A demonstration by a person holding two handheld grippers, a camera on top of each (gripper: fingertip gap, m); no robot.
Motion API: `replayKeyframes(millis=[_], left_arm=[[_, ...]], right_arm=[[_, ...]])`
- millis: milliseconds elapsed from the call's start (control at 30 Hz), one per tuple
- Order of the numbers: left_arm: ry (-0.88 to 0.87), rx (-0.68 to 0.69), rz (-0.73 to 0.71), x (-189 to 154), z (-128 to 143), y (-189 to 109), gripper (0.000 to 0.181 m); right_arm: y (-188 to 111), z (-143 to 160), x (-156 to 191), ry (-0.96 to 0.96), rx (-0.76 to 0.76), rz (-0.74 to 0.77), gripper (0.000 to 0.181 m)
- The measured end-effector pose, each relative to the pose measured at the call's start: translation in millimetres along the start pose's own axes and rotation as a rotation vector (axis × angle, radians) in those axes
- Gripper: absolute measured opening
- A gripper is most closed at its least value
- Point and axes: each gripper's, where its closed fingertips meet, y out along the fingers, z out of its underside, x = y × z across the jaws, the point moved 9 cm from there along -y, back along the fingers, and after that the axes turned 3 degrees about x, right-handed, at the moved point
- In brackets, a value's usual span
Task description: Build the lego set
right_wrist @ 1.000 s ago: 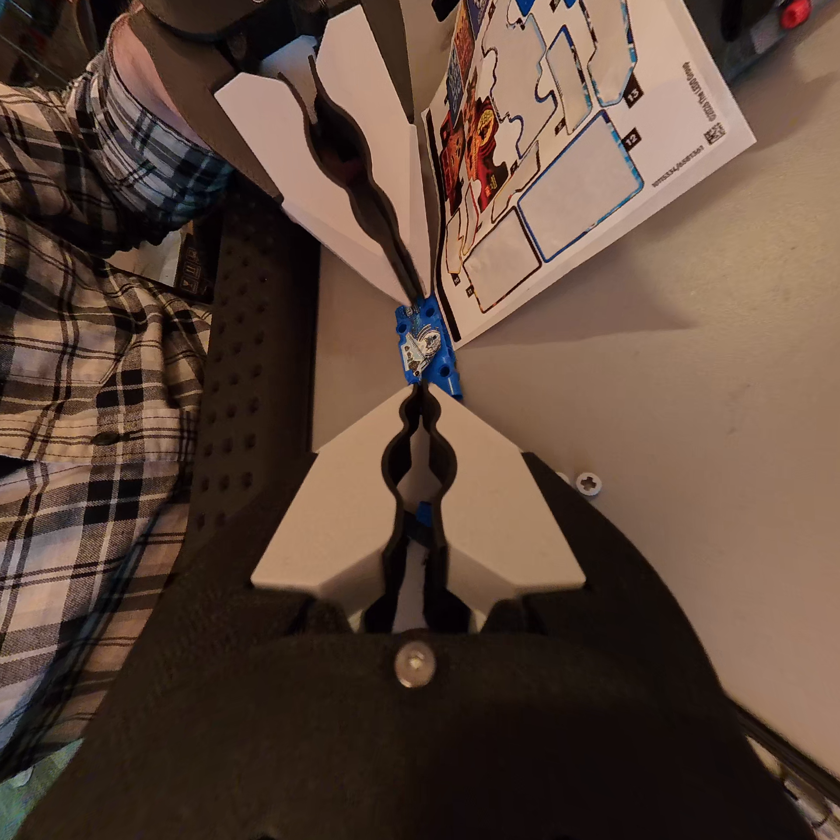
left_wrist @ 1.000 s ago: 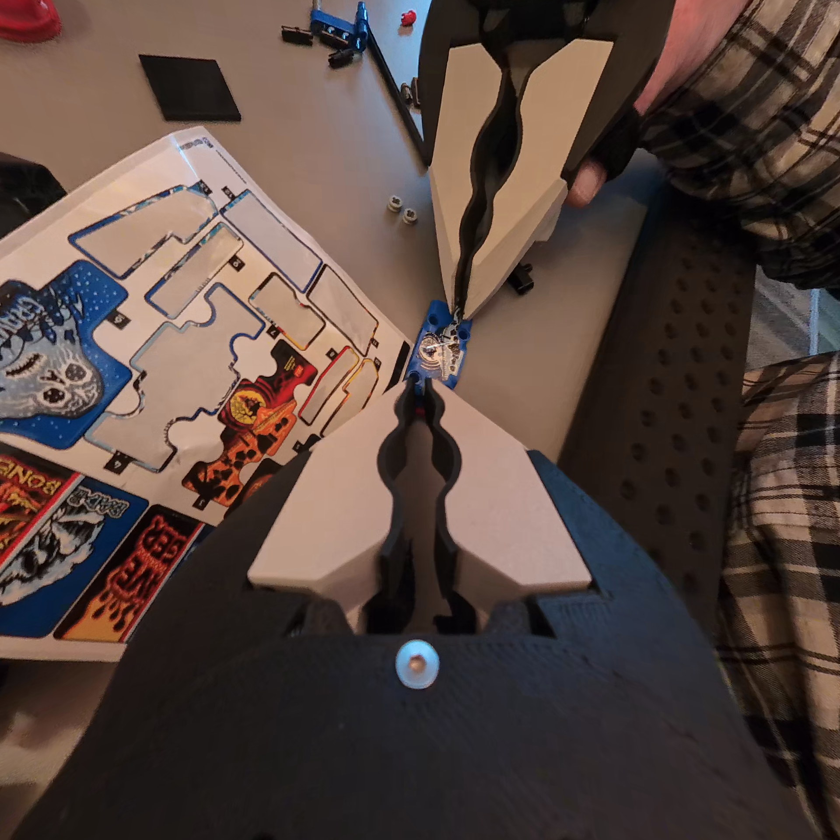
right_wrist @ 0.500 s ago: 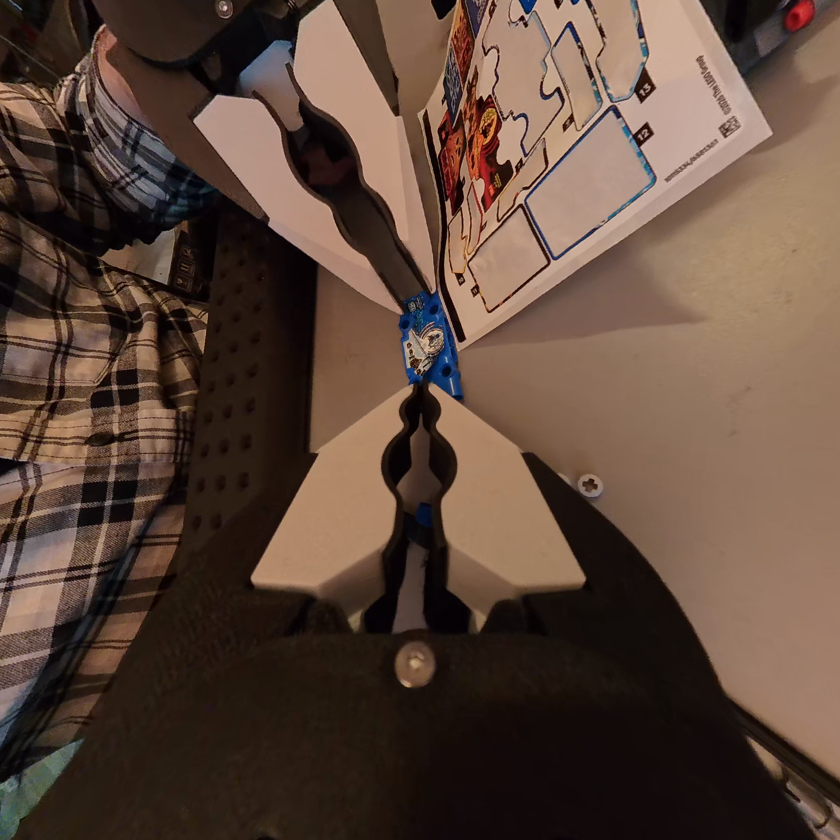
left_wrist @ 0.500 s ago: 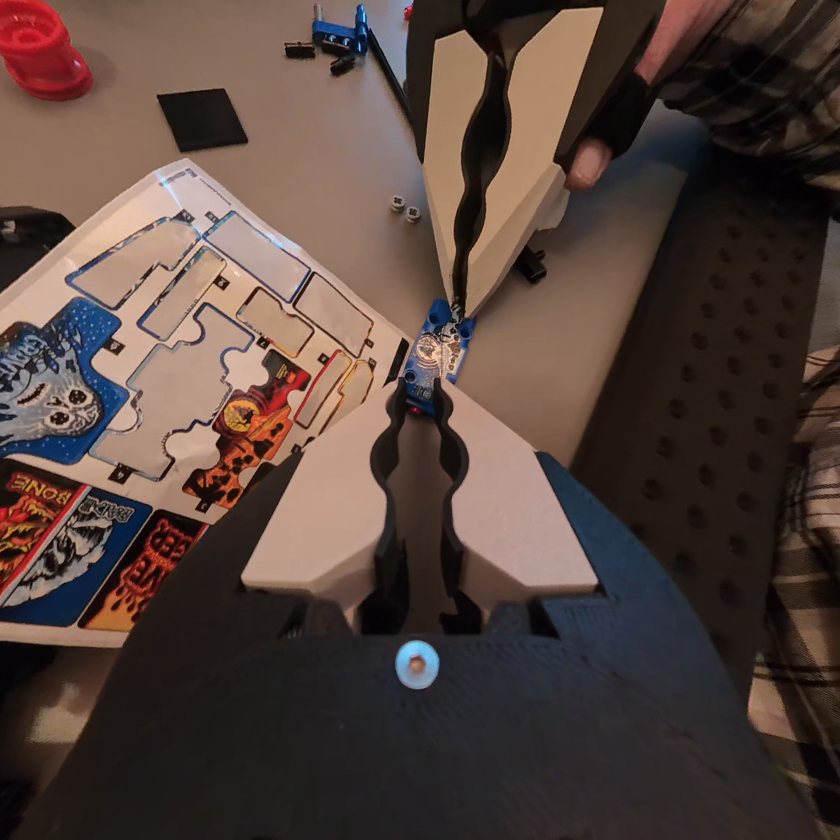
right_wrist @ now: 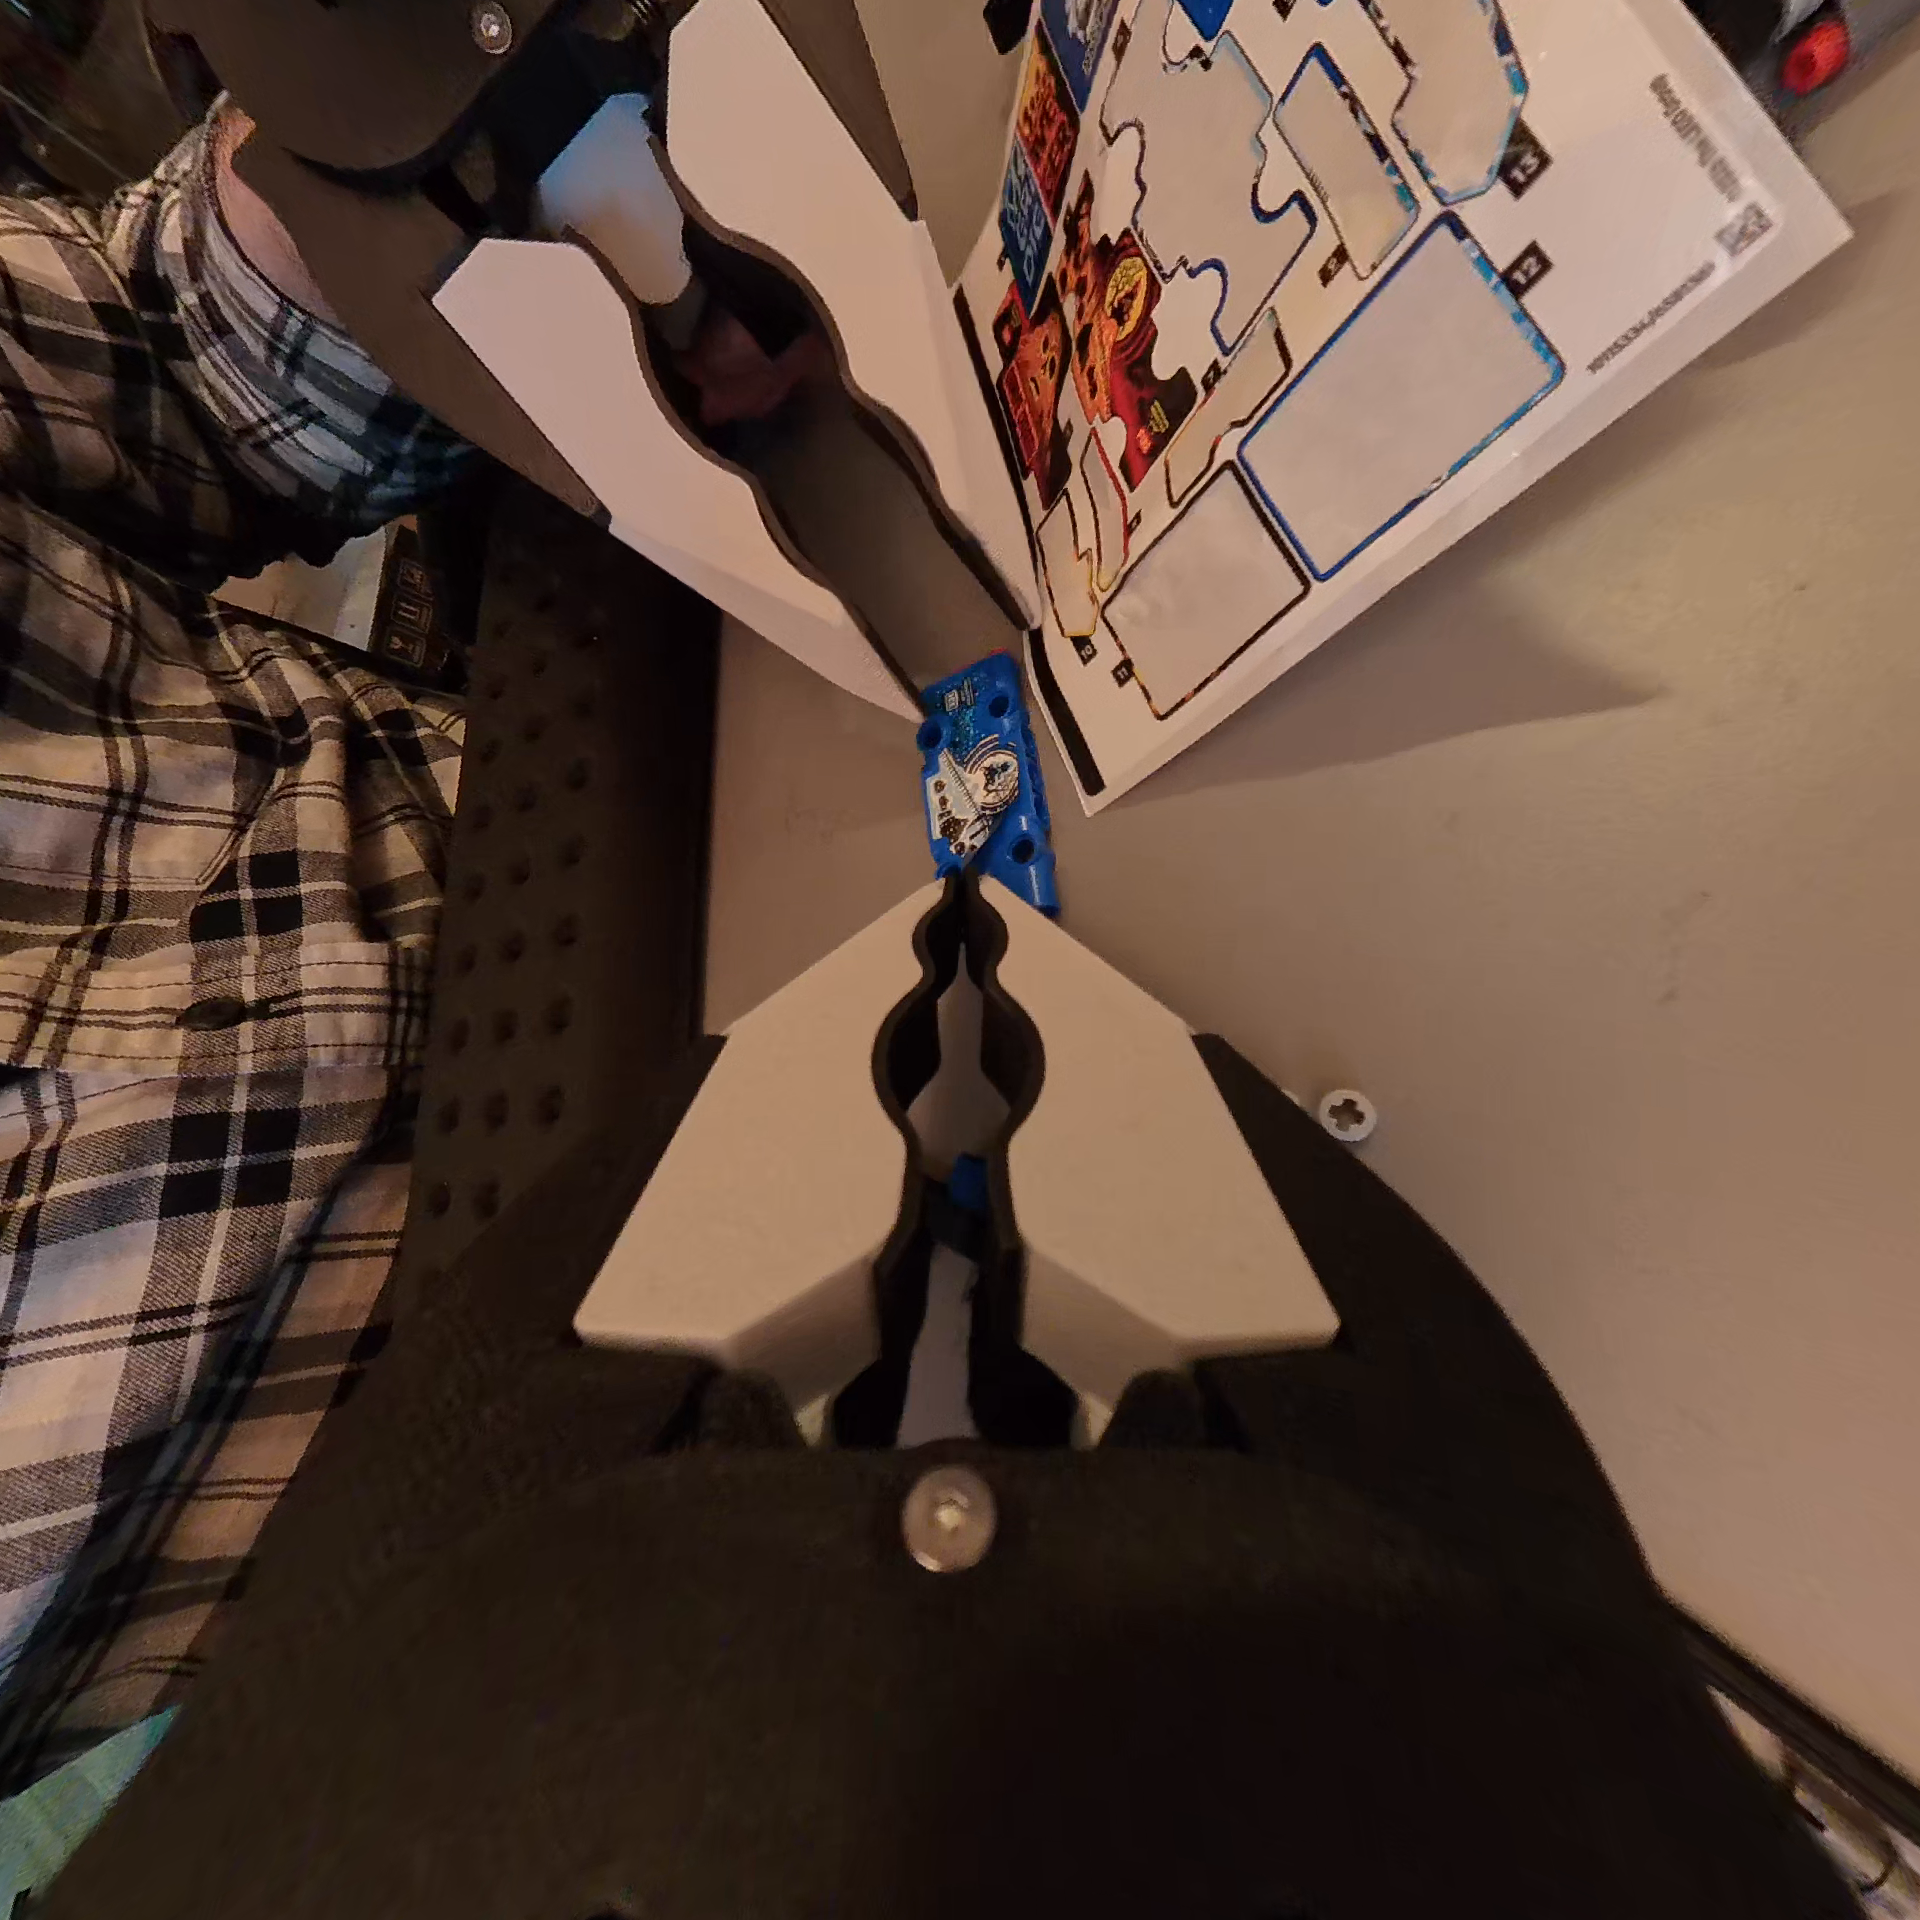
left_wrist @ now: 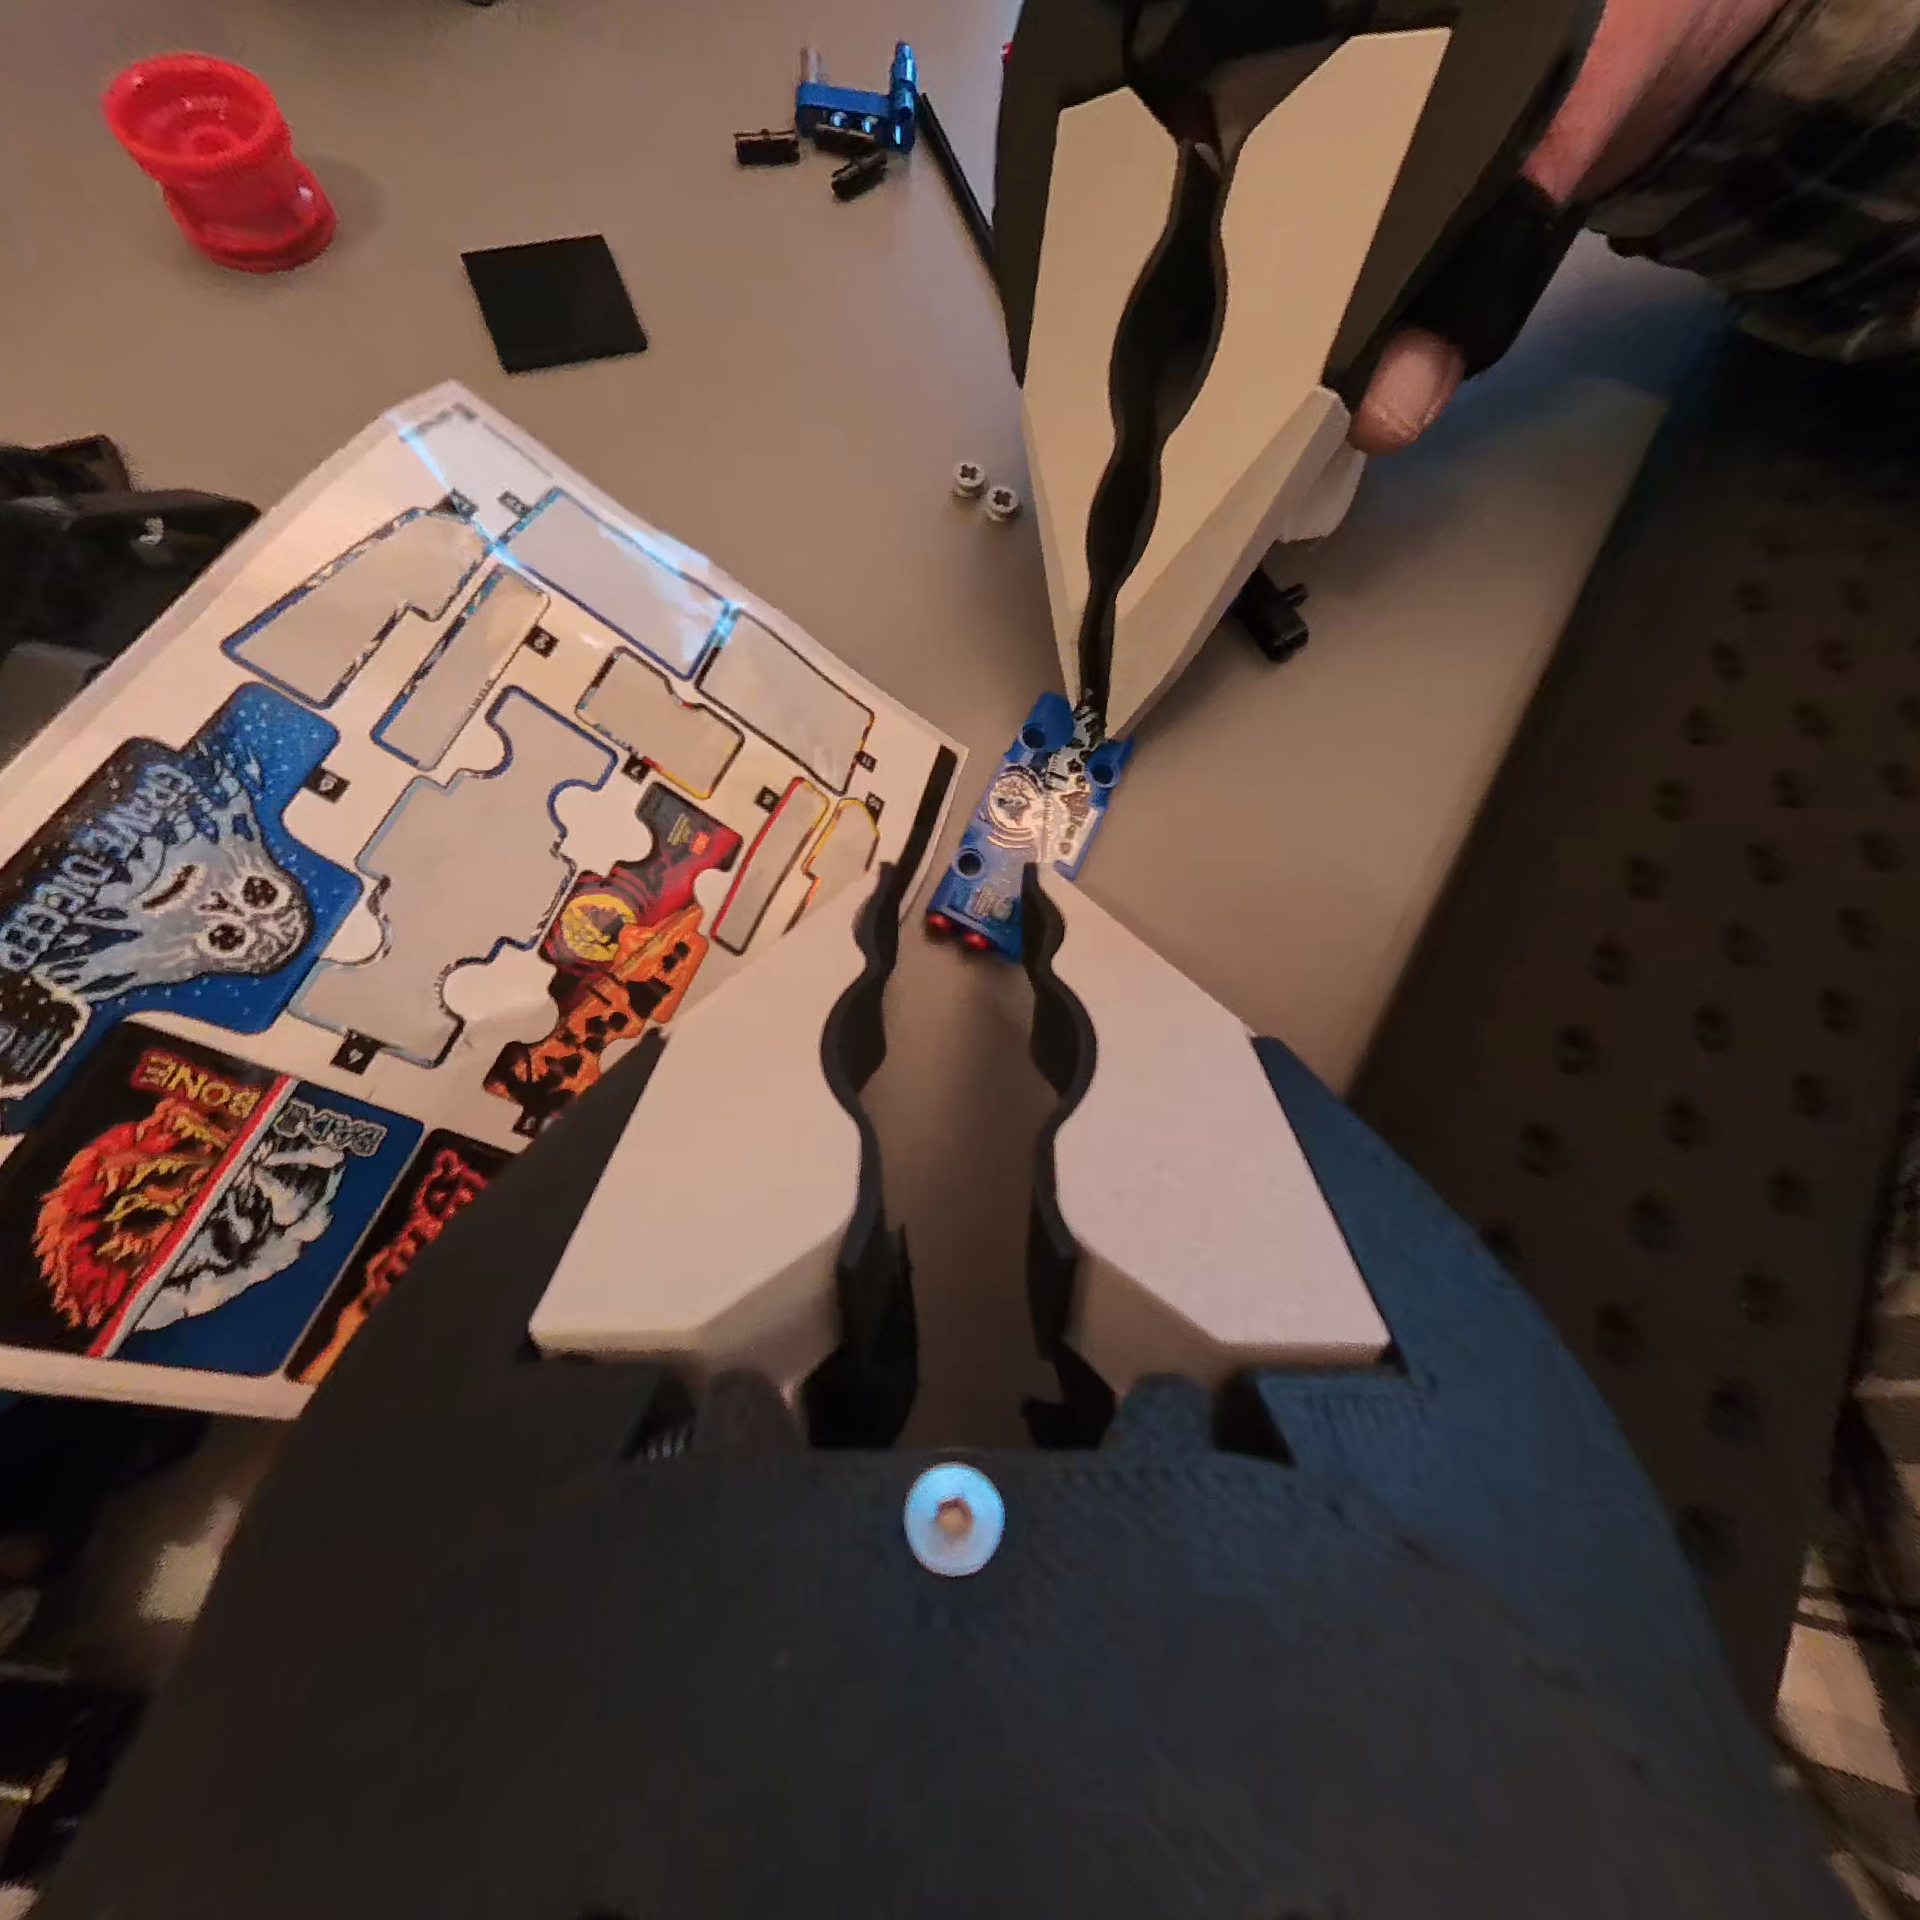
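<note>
Left claw [left_wrist: 951,883] stands open, jaws spread either side of the blue panel's [left_wrist: 1023,821] near end, gripping nothing. Right claw [left_wrist: 1096,696] is pinched closed on the panel's far end; the panel lies just right of the sticker sheet [left_wrist: 436,831], at the table's front edge.

Risk: a one-ended pinch lets the panel pivot or slip, smearing its sticker, or skid off the edge. Left claw closing off-centre could knock it.

Pose: claws point tip to tip, panel between; right claw [right_wrist: 961,883] angled steeply down.
</note>
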Motion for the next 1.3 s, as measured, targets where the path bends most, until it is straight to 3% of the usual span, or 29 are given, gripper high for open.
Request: replayKeyframes(millis=[567,733,833,967,1300], left_arm=[[0.023,0.020,-0.011,-1.0,0.1,4.5,0.015],[0.119,-0.017,0.028,-10.6,-4.6,3.4,0.026],[0.217,-0.044,0.029,-19.1,-11.4,5.3,0.024],[0.353,0.027,-0.021,-24.4,-11.9,15.3,0.019],[0.338,0.044,-0.018,-23.7,-10.9,18.4,0.008]], right_arm=[[1.1,-1.4,-0.4,-0.005,-0.006,0.032,0.000],[1.2,-1.9,0.1,-0.007,-0.003,0.045,0.000],[1.9,-2.4,0.7,-0.011,-0.001,0.045,0.000],[2.2,-2.5,0.9,-0.014,-0.001,0.046,0.000],[1.6,-2.7,1.8,-0.021,0.004,0.060,0.000]])
